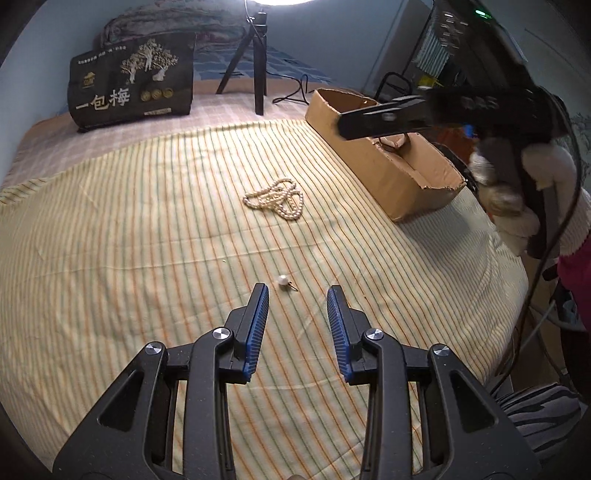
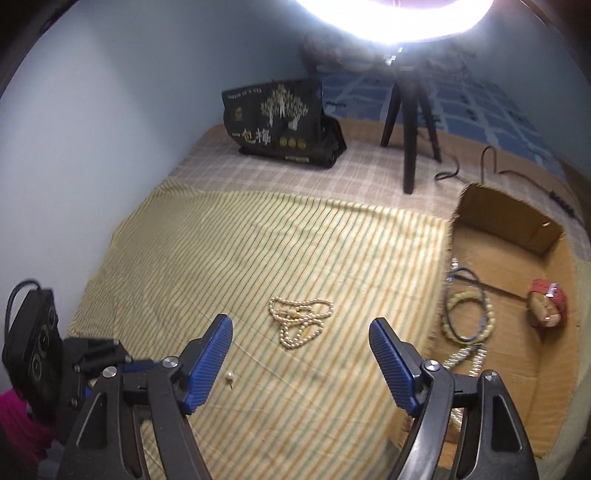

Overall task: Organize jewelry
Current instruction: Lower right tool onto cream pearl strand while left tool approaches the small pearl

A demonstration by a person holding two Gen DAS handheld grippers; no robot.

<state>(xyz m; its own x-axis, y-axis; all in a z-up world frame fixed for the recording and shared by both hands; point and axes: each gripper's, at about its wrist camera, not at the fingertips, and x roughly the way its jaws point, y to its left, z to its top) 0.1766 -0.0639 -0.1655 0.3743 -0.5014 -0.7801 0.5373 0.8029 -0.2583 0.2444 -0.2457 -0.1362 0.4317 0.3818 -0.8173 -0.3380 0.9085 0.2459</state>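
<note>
ring light (image 2: 395,22): cut off by the top edge
box contents (image 1: 393,142): mostly hidden behind the cardboard wall (left view)
pearl earring (image 2: 229,376): too small for detail

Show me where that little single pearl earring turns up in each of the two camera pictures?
Left wrist view: the pearl earring lies low in the middle, on the striped cloth just ahead of the open left gripper.
Right wrist view: pearl earring sits lower left, beside the right gripper's left finger.
Shared landmark: the pearl necklace, heaped farther along the cloth.
</note>
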